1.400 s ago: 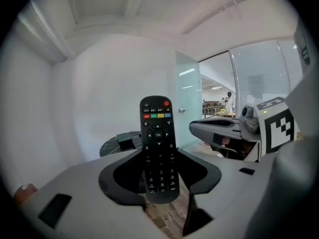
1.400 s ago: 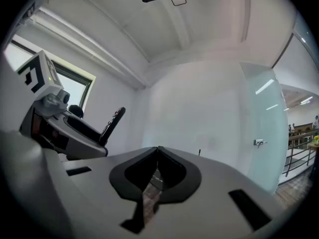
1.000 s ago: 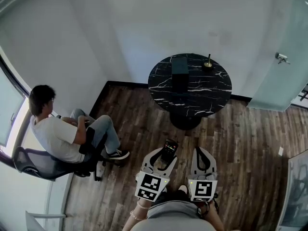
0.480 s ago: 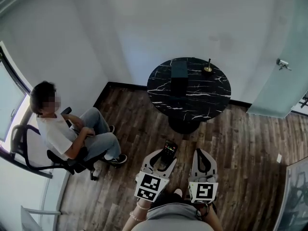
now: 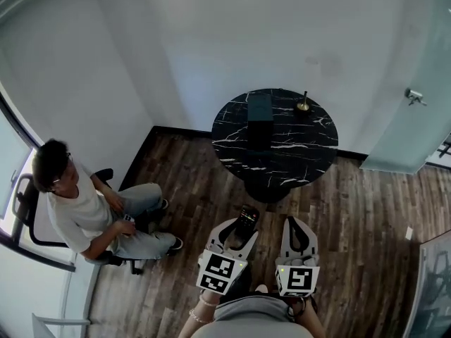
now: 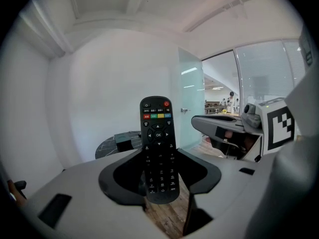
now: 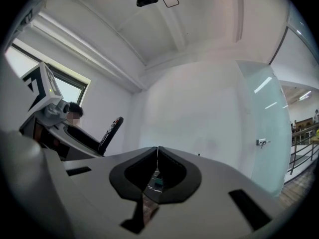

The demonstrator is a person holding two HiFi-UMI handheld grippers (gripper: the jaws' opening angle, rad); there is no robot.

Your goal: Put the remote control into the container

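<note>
A black remote control (image 6: 158,148) with coloured buttons stands upright between the jaws of my left gripper (image 6: 159,183), which is shut on its lower half. In the head view the remote control (image 5: 246,220) sticks out ahead of the left gripper (image 5: 236,241) over the wooden floor. My right gripper (image 5: 297,236) is beside it, jaws shut with nothing between them; in its own view the right gripper (image 7: 157,153) shows its tips touching. A dark box-like container (image 5: 260,109) stands on the round black marble table (image 5: 282,150) well ahead of both grippers.
A small brass object (image 5: 303,105) stands on the table's far side. A person (image 5: 84,213) sits on an office chair at the left near the window. A glass door (image 5: 416,97) with a handle is at the right. White walls close the corner behind the table.
The seated person has rolled back and shifted down-left. The table sits slightly lower and nearer in view. Both grippers keep their pose, the remote still held.
</note>
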